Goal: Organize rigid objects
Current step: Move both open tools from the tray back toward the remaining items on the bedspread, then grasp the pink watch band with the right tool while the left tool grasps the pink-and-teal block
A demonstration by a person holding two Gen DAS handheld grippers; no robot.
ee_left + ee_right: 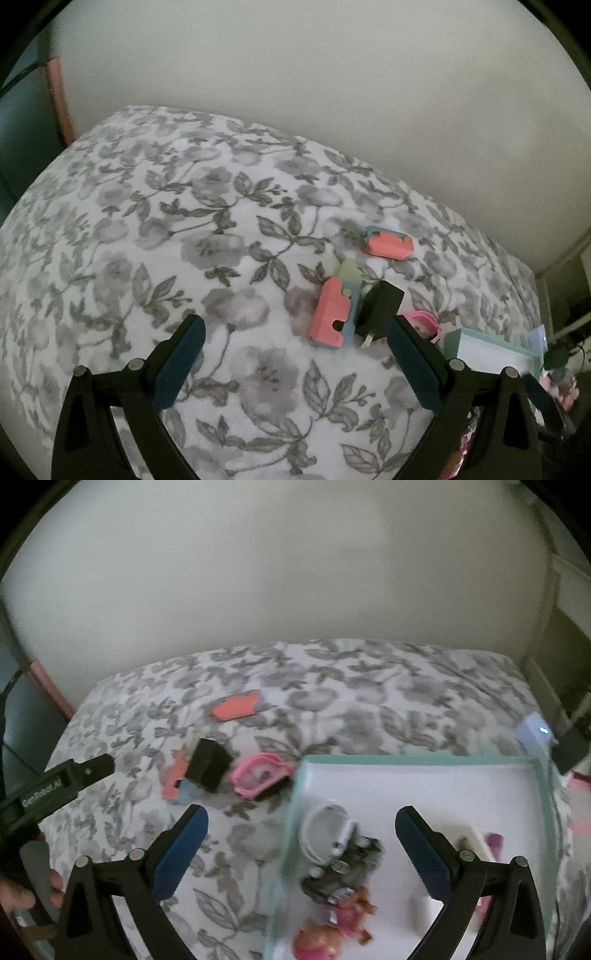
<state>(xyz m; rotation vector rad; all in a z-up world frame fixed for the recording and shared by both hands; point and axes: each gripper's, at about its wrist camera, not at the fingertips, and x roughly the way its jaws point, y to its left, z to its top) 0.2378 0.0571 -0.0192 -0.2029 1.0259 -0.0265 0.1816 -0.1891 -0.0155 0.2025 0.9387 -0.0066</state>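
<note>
Both grippers hang spread wide over a bed with a grey floral bedspread (155, 229), and neither grasps anything. Seen from the left wrist camera, the left gripper (295, 362) has its blue-padded fingers (179, 363) apart above bare fabric. Just beyond them, near the right finger, lies a coral block (330, 314) with a notched edge, resting on a pale blue and green piece. A black plug adapter (376, 304) leans against its right side, metal prongs pointing toward the camera. Farther back, well apart from this cluster, sits a second coral block (388, 245). To the right of the adapter a pink ring-shaped item (424, 321) is partly hidden behind the finger, and past it the corner of a mint-rimmed box (491, 341) shows.

In the right wrist view, the far left edge holds the other tool's black handle and a hand (22, 893) gripping it. The right gripper (301, 849) is likewise splayed, its left finger over the bedspread and its right finger over the box (406, 760). The coral blocks, the adapter (208, 764) and the pink item (258, 775) lie on the fabric just left of the box, the pink one nearest its wall. Inside the white interior rest a round grey-white case (325, 830), a dark toy vehicle (343, 867), and small doll figures in pink (332, 930); blur hides their finer detail. Other small pieces lie toward the right wall, too smeared to identify.
</note>
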